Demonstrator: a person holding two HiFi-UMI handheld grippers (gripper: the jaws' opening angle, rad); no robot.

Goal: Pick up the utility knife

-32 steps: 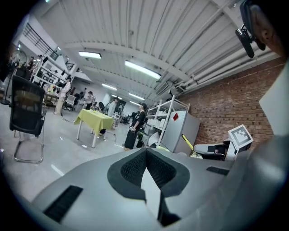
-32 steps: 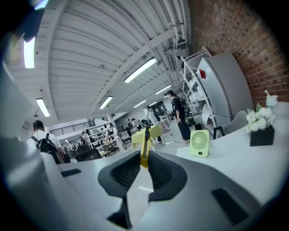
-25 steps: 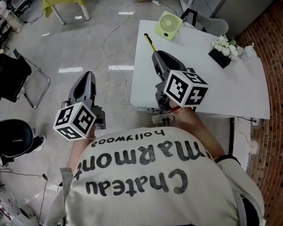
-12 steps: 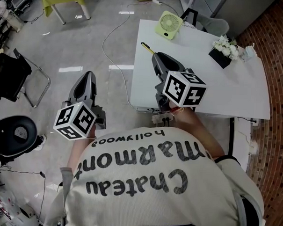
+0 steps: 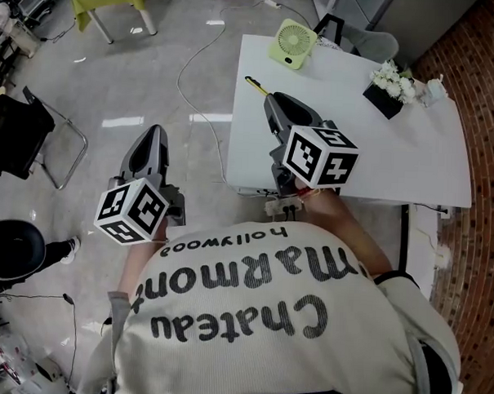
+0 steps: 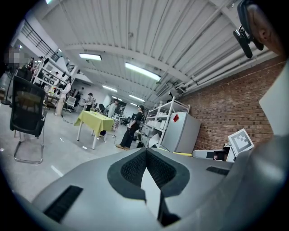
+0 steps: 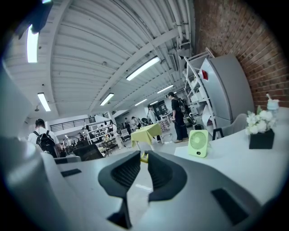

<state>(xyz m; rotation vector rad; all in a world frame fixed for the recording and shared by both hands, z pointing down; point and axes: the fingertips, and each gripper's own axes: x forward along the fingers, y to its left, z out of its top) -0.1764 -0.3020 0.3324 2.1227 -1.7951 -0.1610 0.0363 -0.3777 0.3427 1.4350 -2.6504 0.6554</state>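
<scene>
The utility knife (image 5: 256,85), yellow and black, sticks out past the tips of my right gripper (image 5: 272,97), above the near left corner of the white table (image 5: 396,150). In the right gripper view a yellow bit of the knife (image 7: 143,157) shows in the narrow gap between the jaws of the right gripper (image 7: 144,151), which is shut on it. My left gripper (image 5: 154,129) hangs over the floor to the left of the table. Its jaws (image 6: 145,151) meet with nothing between them.
On the table stand a green desk fan (image 5: 291,43) at the far left and a black pot of white flowers (image 5: 391,88) at the far right. A cable (image 5: 187,75) runs across the floor. A black folding chair (image 5: 21,133) stands at the left.
The knife's protruding end has swung slightly left and looks shorter in the head view. Both grippers stay where they were.
</scene>
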